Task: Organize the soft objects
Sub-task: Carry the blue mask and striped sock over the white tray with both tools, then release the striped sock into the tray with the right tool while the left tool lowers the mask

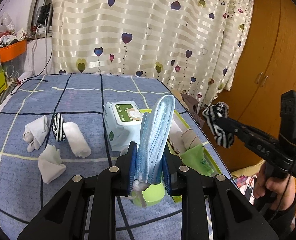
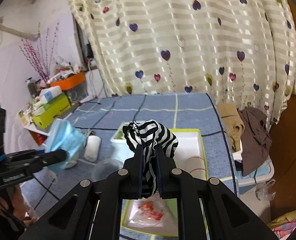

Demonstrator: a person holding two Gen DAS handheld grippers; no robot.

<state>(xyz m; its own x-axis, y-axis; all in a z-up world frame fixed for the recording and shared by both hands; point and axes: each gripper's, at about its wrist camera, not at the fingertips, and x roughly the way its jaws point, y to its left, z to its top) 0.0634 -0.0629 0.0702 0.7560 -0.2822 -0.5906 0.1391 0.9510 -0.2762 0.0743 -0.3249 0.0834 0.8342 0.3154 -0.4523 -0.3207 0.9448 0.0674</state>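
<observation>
1. Clamped between the blue pads of the left tool point(image 1: 149, 166) at the bottom centre of the left wrist view is a folded blue face mask point(image 1: 155, 138). Its long axis stands nearly upright, leaning slightly to the right.
2. At the bottom centre of the right wrist view, the right tool point(image 2: 149, 172) is closed on a black-and-white striped sock point(image 2: 151, 140), which bunches above the fingertips.
3. Both loads hang in the air above the worktop point(image 1: 84, 92), which is covered in a blue checked cloth. Neither touches anything else.
4. Judging from the task, the green-rimmed tray point(image 2: 201, 140) is the likely destination. In the right wrist view it lies directly below and ahead of the right tool. In the left wrist view it sits just right of the left tool's tips.
5. The right tool looks the nearer of the two to the tray's open white floor.
6. The tray already holds a beige roll point(image 1: 190, 140), a green packet point(image 1: 198, 158) and, nearest the camera in the right wrist view, a clear bag with red print point(image 2: 150, 214).
7. A wet-wipe pack point(image 1: 124, 124) stands touching the tray's left side, at frame centre of the left wrist view.
8. Left of centre there, loose on the cloth, lie a white sock point(image 1: 36, 132), a second striped sock point(image 1: 58, 128), a white roll point(image 1: 76, 138) and a folded white cloth point(image 1: 50, 164).
</observation>
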